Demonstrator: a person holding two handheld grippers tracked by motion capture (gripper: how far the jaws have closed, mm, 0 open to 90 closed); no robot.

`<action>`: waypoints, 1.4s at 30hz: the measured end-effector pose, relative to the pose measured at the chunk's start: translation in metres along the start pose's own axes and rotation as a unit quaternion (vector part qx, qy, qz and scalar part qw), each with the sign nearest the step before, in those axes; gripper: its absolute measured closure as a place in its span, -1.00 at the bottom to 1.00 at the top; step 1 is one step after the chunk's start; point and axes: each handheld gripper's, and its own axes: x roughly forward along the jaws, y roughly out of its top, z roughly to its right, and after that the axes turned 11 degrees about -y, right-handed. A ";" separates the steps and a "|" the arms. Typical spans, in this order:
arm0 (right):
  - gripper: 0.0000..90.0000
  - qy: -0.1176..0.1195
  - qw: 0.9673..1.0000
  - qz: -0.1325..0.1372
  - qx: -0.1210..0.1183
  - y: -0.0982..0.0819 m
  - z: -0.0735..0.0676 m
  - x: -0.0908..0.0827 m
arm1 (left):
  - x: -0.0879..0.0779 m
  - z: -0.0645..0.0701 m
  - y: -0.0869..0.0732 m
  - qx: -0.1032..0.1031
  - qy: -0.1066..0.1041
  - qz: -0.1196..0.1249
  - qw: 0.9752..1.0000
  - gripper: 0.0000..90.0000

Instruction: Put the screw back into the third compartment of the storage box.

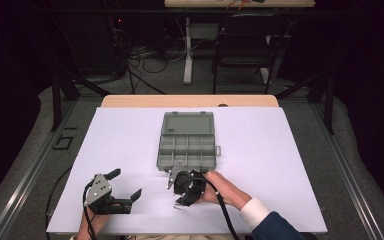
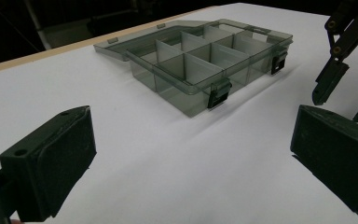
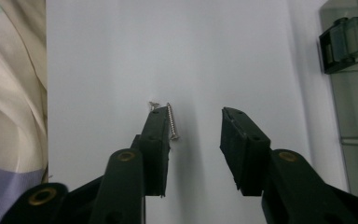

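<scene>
I have the right gripper (image 3: 193,135) down on the white table sheet (image 1: 280,165) near the front edge, just this side of the smoky grey clear plastic compartment box (image 1: 186,150), whose lid lies folded back on the far side, presumably so the bins are free to receive parts. Its jaws stand partly apart with nothing pressed yet; a small silver screw (image 3: 172,121) lies flat on the sheet in the gap, right against the left jaw's inner face, so I judge this is the pick-up approach. A second bit of metal (image 3: 154,105) pokes out past that jaw's tip, mostly hidden, can't tell if it's another screw. The left gripper (image 1: 125,185) sits near the left front of the sheet, jaws wide apart and holding nothing, parked clear of the work. The box's bins look bare from the left gripper view, but the glare and tint make the far ones hard to read. The screw is too small to spot from the high view.
</scene>
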 end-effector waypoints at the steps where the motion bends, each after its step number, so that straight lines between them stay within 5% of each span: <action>1: 0.44 0.002 1.000 -0.002 -0.001 0.001 -0.001 0.001 | 0.000 0.000 0.000 0.000 0.000 0.000 1.000 -1.00; 23: 0.79 0.031 0.998 -0.050 -0.005 0.007 -0.001 0.023 | 0.000 0.000 0.000 0.000 0.004 -0.001 1.000 -1.00; 42: 0.91 0.026 0.998 -0.052 0.001 0.004 0.002 0.015 | 0.000 0.000 0.000 0.001 0.004 -0.004 1.000 -1.00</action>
